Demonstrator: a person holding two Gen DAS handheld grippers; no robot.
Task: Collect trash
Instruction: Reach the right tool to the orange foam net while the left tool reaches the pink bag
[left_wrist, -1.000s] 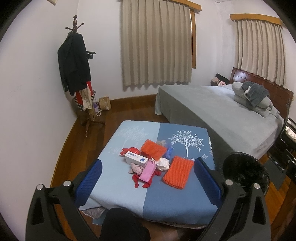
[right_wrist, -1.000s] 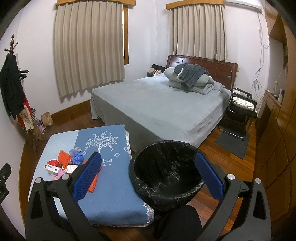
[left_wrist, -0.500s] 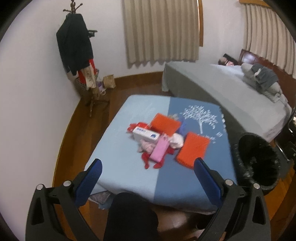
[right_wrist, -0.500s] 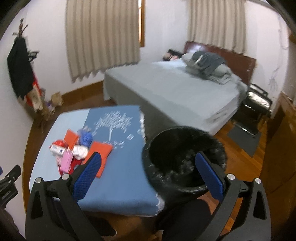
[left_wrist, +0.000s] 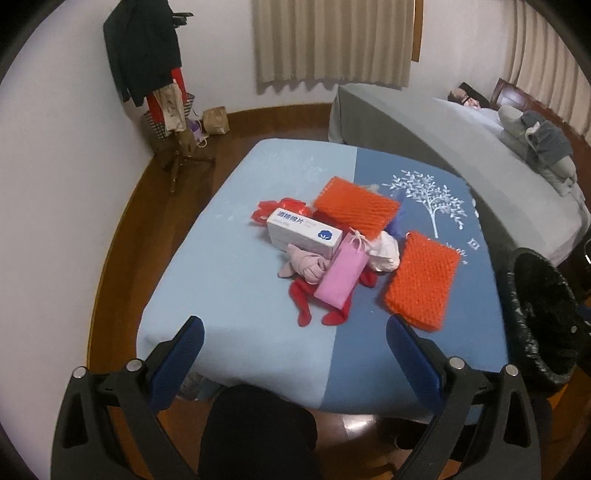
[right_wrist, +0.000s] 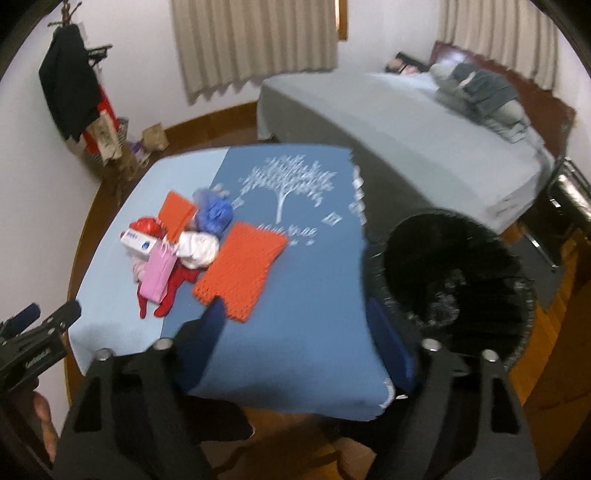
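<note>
A pile of trash lies on the blue-clothed table (left_wrist: 236, 295): a white box (left_wrist: 303, 230), a pink paper bag (left_wrist: 341, 275), two orange foam nets (left_wrist: 354, 208) (left_wrist: 421, 280), red wrappers (left_wrist: 306, 299) and crumpled tissue (left_wrist: 386, 251). The right wrist view also shows a blue-purple wad (right_wrist: 214, 214) in the pile. My left gripper (left_wrist: 295, 332) hangs open over the table's near edge, short of the pile, with nothing in it. My right gripper (right_wrist: 295, 317) is over the near right part of the table, its jaws closing on nothing, beside the black-lined bin (right_wrist: 450, 273).
The bin (left_wrist: 543, 317) stands on the wooden floor at the table's right edge. A grey bed (left_wrist: 461, 147) runs behind it. A coat stand (left_wrist: 159, 85) with bags at its foot fills the far left corner. A chair (right_wrist: 569, 195) is at the far right.
Both grippers have dropped and tipped downward toward the table, so the pile and bin look larger. The right gripper's jaws have narrowed.
</note>
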